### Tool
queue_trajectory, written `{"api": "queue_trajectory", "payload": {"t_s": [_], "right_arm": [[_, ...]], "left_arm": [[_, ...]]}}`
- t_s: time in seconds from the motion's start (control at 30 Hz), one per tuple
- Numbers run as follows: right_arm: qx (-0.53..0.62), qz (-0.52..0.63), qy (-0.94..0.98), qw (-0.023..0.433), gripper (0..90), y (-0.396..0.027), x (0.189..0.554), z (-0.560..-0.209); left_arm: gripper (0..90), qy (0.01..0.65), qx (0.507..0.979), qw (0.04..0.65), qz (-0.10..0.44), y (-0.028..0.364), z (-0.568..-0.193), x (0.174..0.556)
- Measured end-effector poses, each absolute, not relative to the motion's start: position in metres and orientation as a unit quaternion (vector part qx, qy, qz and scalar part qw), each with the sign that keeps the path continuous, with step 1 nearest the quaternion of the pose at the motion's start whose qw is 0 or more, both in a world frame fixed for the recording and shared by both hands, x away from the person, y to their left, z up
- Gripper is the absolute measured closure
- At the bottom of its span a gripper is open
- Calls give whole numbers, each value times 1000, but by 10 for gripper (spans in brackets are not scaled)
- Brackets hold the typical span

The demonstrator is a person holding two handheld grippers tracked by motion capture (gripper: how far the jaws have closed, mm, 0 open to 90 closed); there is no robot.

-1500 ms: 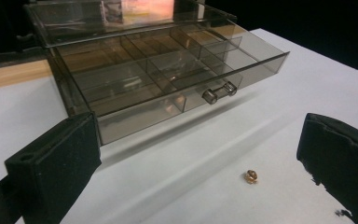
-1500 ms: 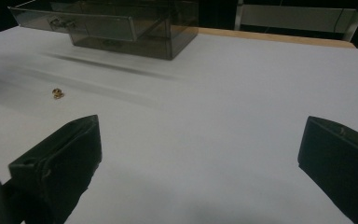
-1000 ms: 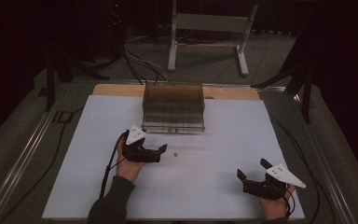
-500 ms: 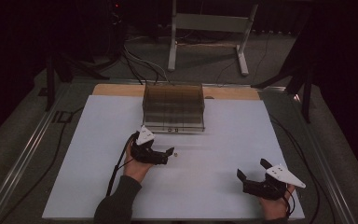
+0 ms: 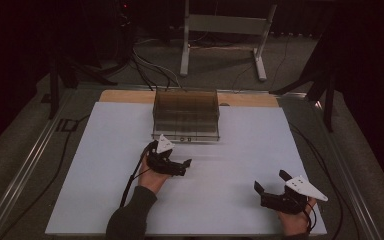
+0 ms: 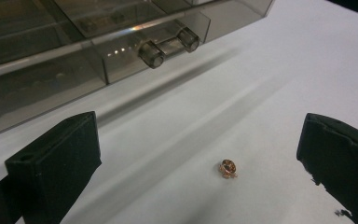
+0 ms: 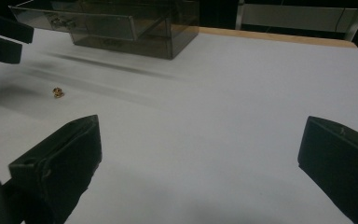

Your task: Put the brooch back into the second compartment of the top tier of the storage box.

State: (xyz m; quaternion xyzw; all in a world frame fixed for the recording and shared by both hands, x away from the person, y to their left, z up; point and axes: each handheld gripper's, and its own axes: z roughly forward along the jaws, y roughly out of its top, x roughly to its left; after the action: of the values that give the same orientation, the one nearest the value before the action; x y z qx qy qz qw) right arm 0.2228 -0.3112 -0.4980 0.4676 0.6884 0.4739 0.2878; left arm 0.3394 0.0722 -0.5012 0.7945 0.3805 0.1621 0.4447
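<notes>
White tabletop [image 5: 105, 165] carries a smoky clear plastic drawer box [image 5: 186, 114] at its far side. Left gripper [image 6: 200, 154], jaws wide, frames a tiny gold ring [image 6: 228, 168], not yet grasped; right gripper [image 7: 200, 163] waits near, gaping and empty.

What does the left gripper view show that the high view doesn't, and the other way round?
The left gripper view gives a close look: a tiny gold-coloured ring-like piece lying on the white surface between two open black jaws, and two round knobs on the drawer front. I cannot make these out from above.

The high view gives the wider picture: both hands, the left gripper, the right gripper resting apart with its jaws open, the floor cables and a metal stand.

Both include the smoky clear drawer box and the white table.
</notes>
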Motion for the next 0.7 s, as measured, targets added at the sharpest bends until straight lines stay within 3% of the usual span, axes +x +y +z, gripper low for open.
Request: {"api": "queue_trajectory", "payload": {"t_s": [0.33, 0.7], "right_arm": [[467, 474, 689, 287, 1, -311, 223, -498], [466, 474, 689, 288, 1, -312, 223, -498]], "left_arm": [[5, 373, 811, 422, 157, 58, -505, 344], [156, 375, 833, 383, 137, 45, -509, 349]]}}
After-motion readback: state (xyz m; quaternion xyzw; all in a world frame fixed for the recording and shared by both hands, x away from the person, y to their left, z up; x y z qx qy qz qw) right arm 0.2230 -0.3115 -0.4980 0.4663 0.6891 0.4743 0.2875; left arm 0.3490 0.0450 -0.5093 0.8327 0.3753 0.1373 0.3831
